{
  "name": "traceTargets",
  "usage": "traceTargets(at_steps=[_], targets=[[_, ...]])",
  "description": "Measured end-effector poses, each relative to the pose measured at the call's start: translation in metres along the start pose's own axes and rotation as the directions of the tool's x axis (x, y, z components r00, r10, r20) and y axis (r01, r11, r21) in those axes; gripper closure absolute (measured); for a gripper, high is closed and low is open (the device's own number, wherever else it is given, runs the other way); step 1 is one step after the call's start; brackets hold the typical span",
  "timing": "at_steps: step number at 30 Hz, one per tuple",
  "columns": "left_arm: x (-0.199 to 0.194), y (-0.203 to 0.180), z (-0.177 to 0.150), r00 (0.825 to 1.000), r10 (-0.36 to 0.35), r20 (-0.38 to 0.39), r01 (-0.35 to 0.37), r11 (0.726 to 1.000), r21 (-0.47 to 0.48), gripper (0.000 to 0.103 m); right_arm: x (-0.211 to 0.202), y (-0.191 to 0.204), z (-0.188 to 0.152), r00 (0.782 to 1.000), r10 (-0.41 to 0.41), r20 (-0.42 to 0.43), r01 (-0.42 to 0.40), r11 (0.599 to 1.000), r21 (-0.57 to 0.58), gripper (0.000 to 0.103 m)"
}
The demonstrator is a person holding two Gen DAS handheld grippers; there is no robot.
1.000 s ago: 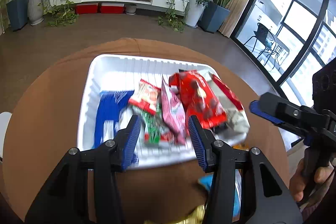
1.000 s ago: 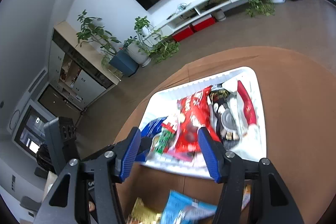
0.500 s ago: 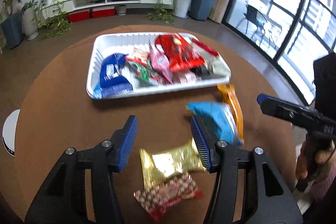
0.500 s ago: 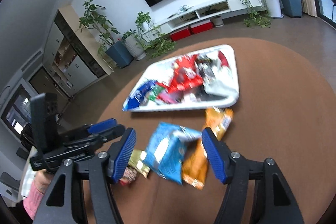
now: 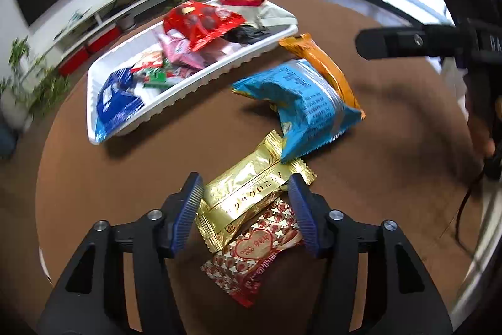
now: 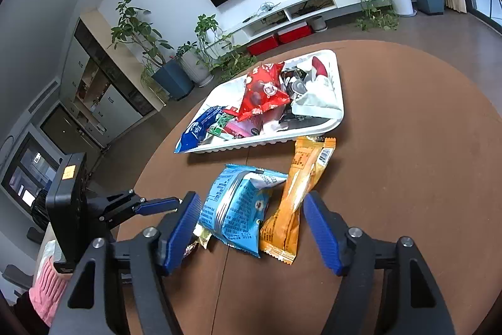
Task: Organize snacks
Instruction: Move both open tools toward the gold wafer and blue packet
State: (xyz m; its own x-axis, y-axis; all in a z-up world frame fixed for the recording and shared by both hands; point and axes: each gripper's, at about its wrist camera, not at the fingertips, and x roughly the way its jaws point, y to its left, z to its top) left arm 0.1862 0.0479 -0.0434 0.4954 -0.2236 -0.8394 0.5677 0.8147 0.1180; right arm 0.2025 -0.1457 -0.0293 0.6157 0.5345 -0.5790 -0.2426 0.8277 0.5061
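Left wrist view: the left gripper [image 5: 246,211], jaws opening and unclenched, straddles the gold wrapper [image 5: 251,193] lying crosswise on the brown surface [image 5: 125,178], while the right gripper's [image 6: 252,233] opening jaws bracket the blue bag [image 6: 238,209].

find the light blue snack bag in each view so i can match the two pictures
Left wrist view: the light blue snack bag lies right of centre on the brown table, beyond the gold packet.
Right wrist view: the same bag sits low at centre, between the right gripper's opening jaws.
Shared landmark: the orange packet alongside it, below the white tray.
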Motion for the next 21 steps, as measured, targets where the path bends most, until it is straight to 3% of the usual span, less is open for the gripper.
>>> traceTargets(at_steps=[8,16,21], targets=[[0.017,-0.014,0.009,0.997,0.026,-0.068,-0.013,0.983,0.181,0.045,0.005,0.000,-0.001,1.000,0.001,-0.016,-0.001,1.000,0.002,0.030],[0.026,0.008,0.014,0.996,-0.047,-0.081,0.052,0.997,0.058,0.044,0.003,-0.003,-0.003,1.000,-0.020,-0.017,0.020,1.000,0.008,0.027],[0.027,0.015,0.011,0.994,-0.074,-0.076,0.073,0.997,-0.015,0.049,0.003,0.001,-0.004,0.999,-0.031,-0.018,0.031,0.999,-0.009,0.027]])
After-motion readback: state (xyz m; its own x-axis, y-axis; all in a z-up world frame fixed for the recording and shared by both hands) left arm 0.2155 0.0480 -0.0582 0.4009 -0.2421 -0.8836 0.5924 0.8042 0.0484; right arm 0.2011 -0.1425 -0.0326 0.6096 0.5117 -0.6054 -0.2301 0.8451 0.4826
